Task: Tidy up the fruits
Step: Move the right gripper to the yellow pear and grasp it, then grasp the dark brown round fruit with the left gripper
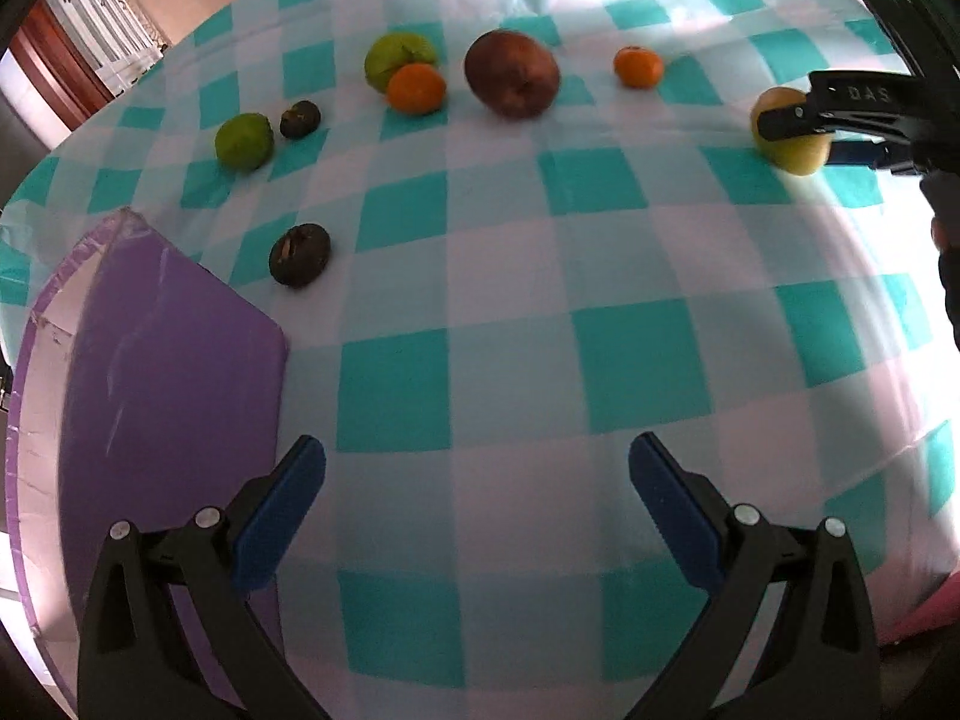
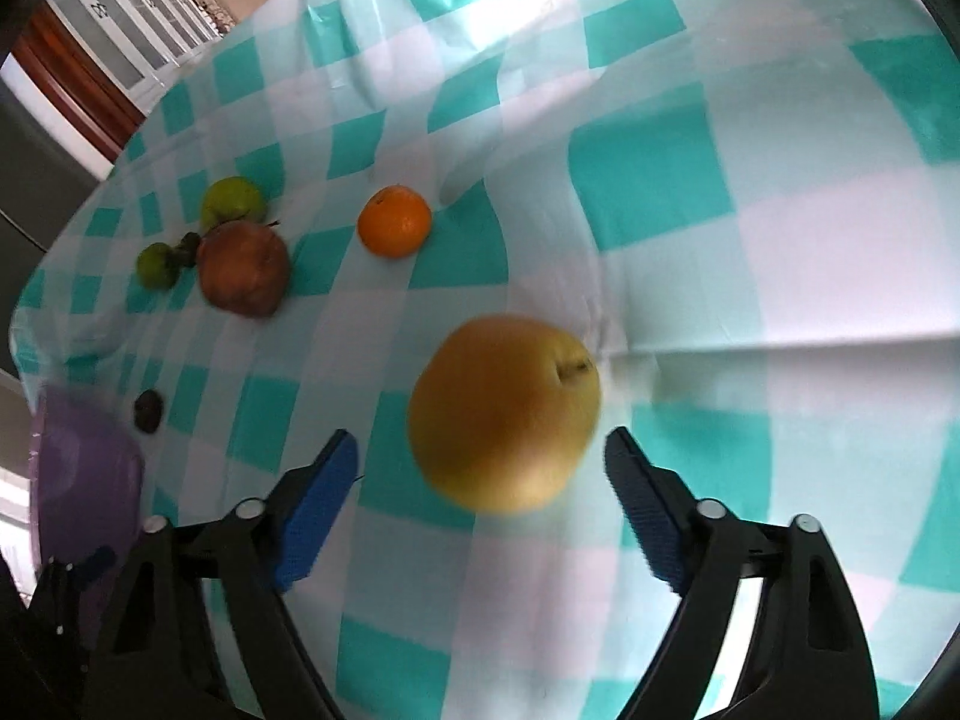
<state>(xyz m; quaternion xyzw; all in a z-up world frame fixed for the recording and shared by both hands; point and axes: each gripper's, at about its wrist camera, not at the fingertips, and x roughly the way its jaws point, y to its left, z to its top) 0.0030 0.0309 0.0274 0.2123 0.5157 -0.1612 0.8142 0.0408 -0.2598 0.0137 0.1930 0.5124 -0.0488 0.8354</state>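
One yellow pear (image 2: 504, 414), two oranges (image 1: 416, 88), perhaps two green fruits (image 1: 244, 141).

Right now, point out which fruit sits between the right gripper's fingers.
The big yellow pear, lying alone between the open right gripper; the other fruits lie farther off, across the cloth.

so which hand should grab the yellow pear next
Right. The right gripper is open with the yellow pear between its fingers; the left gripper hangs open over bare tablecloth.
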